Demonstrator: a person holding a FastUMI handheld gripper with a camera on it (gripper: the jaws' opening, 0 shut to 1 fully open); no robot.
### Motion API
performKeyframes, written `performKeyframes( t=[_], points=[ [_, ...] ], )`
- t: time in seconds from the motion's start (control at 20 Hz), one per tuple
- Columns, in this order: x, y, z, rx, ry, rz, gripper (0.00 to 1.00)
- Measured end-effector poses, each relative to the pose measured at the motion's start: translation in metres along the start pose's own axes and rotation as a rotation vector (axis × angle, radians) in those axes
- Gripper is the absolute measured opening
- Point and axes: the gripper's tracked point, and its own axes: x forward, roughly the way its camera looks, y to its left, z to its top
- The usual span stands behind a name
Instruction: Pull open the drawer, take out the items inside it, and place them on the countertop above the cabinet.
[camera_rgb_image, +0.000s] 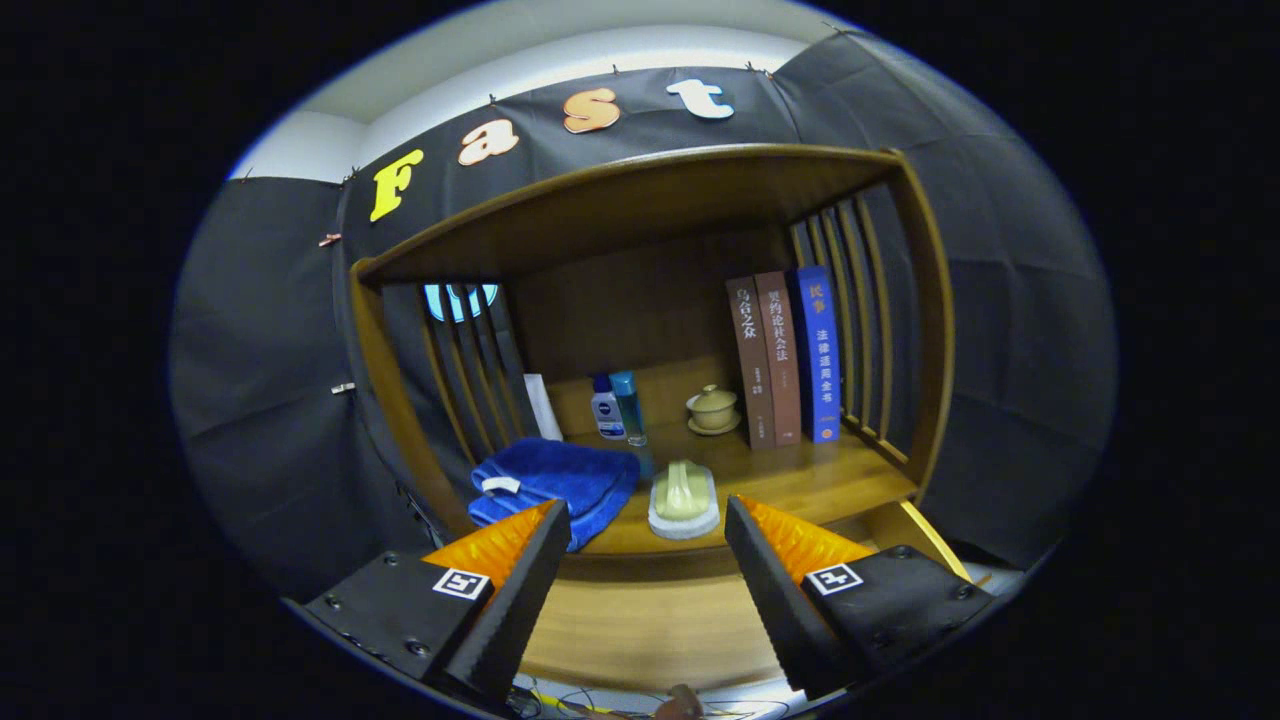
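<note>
Gripper (648, 525) spread wide, nothing between the fingers, aimed at the cabinet (925, 330). On the countertop (800, 475) just ahead: folded towel (560, 480), scrub brush (683, 497), two bottles (617, 407), lidded cup (712, 408), three books (790, 355). Below, possibly the drawer (640, 620) front, hard to tell.

A staged home corner inside a cloth-walled booth: a wooden cabinet (640, 200) with slatted sides holds household things on its countertop (800, 475), namely upright books (785, 355), a lidded teacup (713, 408), toiletry bottles (617, 405), a folded blue towel (555, 485) and a scrubbing brush (683, 497).
</note>
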Motion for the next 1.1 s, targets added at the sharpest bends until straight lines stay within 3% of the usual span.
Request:
performKeyframes(
  t=[0.2,0.5,0.75,1.1],
  points=[
    [-0.043,-0.006,-0.050,0.030,-0.020,-0.010,0.99],
    [-0.071,-0.029,-0.132,0.042,0.060,-0.072,0.99],
    [-0.073,-0.034,-0.181,0.021,0.116,-0.094,0.99],
    [-0.044,-0.029,-0.195,-0.005,0.140,-0.079,0.99]
  ],
)
